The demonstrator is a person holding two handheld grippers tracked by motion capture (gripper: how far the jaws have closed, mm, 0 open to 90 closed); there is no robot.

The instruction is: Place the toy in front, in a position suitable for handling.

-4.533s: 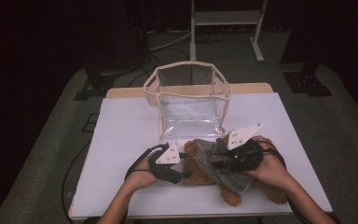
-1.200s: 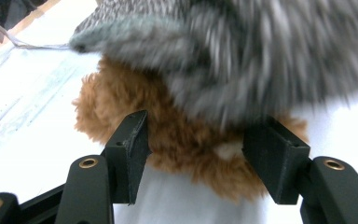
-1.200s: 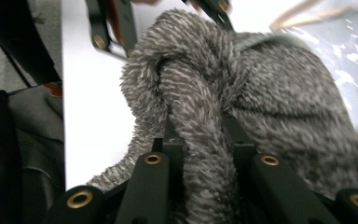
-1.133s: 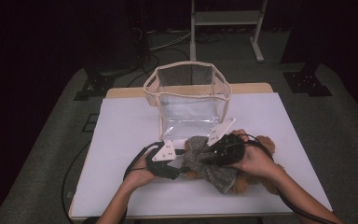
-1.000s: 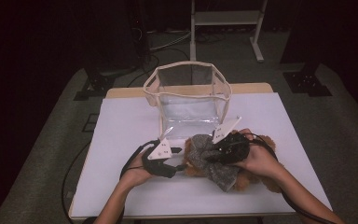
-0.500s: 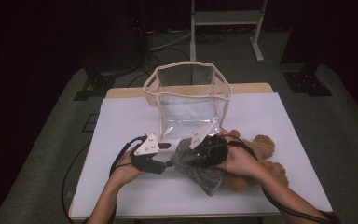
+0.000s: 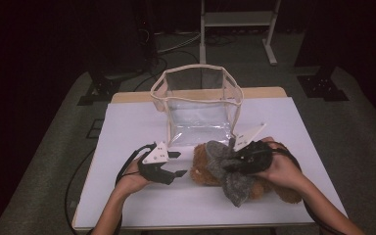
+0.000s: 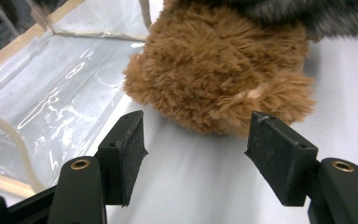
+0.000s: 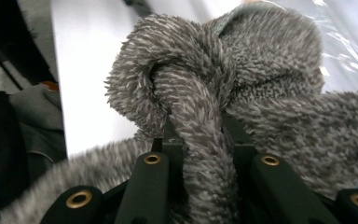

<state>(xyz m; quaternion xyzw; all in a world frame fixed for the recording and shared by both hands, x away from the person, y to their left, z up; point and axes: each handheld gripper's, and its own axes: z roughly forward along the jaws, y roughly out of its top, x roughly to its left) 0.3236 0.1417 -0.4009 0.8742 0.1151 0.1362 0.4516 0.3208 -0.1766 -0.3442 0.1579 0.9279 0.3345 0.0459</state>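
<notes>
Now: your left tool (image 7: 176,164), jaws just parted, stands released near-left of the brown plush toy (image 7: 204,167). Your right tool (image 7: 235,163) grips the grey fleece garment (image 7: 232,182) over the toy, mid-table, near side of the clear bag (image 7: 196,105). Dressing proceeds single-handed.

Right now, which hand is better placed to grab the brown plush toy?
Left. The left gripper has open, empty jaws facing the brown plush toy; the right gripper is clamped on the grey fuzzy cloth.

A clear plastic bag (image 7: 198,105) stands open on the white table (image 7: 127,122), before a metal stand (image 7: 237,19).
</notes>
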